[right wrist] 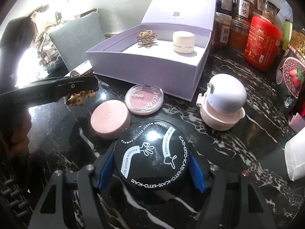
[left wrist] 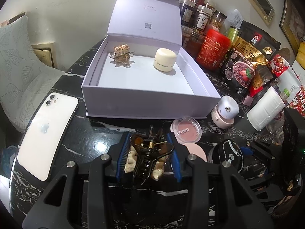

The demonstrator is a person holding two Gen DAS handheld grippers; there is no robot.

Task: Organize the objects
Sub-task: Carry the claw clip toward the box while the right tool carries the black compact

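My left gripper [left wrist: 147, 139] is shut on a black hair claw clip [left wrist: 146, 158] with cream beads, low over the black marble table [left wrist: 85, 133]. In the right wrist view that clip [right wrist: 80, 97] hangs at the left. The open lilac box [left wrist: 133, 103] behind it holds a gold hair clip [left wrist: 121, 56] and a cream jar [left wrist: 164, 60]. My right gripper [right wrist: 151, 156] is open, its blue pads close on either side of the black powder jar [right wrist: 150, 145], which rests on the table. A blush compact [right wrist: 144, 99], a pink round case [right wrist: 110, 118] and a lilac-topped pink device [right wrist: 222, 105] lie near.
A white phone [left wrist: 45, 129] lies face down at the left table edge, beside a cushioned chair [left wrist: 17, 57]. Spice jars [left wrist: 204, 17], a red canister [left wrist: 213, 49], food bags [left wrist: 246, 61] and a white paper roll [left wrist: 266, 108] crowd the right and back.
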